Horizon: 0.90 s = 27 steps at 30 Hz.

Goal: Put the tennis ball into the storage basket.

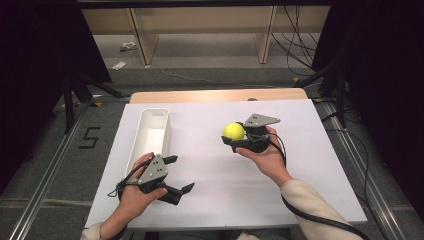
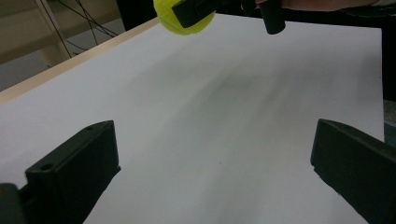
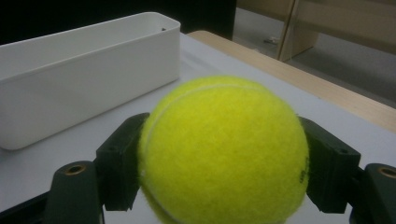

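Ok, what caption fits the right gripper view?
Right gripper squeezing a yellow tennis ball near the white bin.

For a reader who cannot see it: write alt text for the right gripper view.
A yellow tennis ball is clamped between the two black jaws of the right gripper, close to the camera. Behind it, to the left, a long white bin stands on the white table.

Grey floor [image 1: 210,60] w/ cables, wooden shelving [image 1: 200,20] behind, dark sides.
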### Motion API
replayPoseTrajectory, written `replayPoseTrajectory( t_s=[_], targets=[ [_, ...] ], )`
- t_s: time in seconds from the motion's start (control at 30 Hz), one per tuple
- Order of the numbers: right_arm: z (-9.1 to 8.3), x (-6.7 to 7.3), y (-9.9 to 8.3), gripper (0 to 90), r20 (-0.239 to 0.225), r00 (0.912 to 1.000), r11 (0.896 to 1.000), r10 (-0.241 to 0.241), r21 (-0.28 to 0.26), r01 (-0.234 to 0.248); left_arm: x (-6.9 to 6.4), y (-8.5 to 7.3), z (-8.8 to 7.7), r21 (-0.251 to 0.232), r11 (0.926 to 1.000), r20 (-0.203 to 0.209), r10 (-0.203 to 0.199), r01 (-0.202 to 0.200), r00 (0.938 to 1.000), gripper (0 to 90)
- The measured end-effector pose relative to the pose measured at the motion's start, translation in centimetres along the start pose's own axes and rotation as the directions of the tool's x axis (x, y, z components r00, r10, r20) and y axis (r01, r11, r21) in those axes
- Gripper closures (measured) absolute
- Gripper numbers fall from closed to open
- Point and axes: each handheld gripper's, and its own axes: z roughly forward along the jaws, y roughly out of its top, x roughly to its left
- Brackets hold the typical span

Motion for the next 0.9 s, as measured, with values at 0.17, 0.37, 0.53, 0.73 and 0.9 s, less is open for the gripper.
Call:
replayPoseTrajectory(
  t_s=[0.17,0.37,0.53,0.73,0.9],
  targets=[
    [0.11,0.06,0.05,26.5,0.001,1.0,1.0,-0.004,-0.001,0.004,-0.01,0.01,0.0,0.0,1.0,0.0,0.002,-0.002,1.0,0.5],
    [0.23,0.18,0.15,26.5,-0.003,1.0,1.0,-0.001,-0.002,0.001,-0.01,0.0,0.02,0.001,1.0,0.001,0.002,-0.002,1.0,0.5],
    [0.32,0.28,0.23,26.5,-0.004,1.0,1.0,-0.007,-0.004,0.007,-0.02,0.01,0.01,0.001,1.0,0.0,0.003,-0.003,1.0,0.4],
    [0.45,0.4,0.32,26.5,-0.009,0.9999,1.0,-0.009,-0.003,0.009,-0.01,0.0,0.02,0.001,1.0,0.001,0.003,-0.003,1.0,0.5],
    [0.57,0.51,0.39,26.5,-0.01,0.9999,1.0,-0.008,-0.005,0.008,-0.02,0.01,0.02,0.001,1.0,0.0,0.003,-0.003,1.0,0.5]
  ],
)
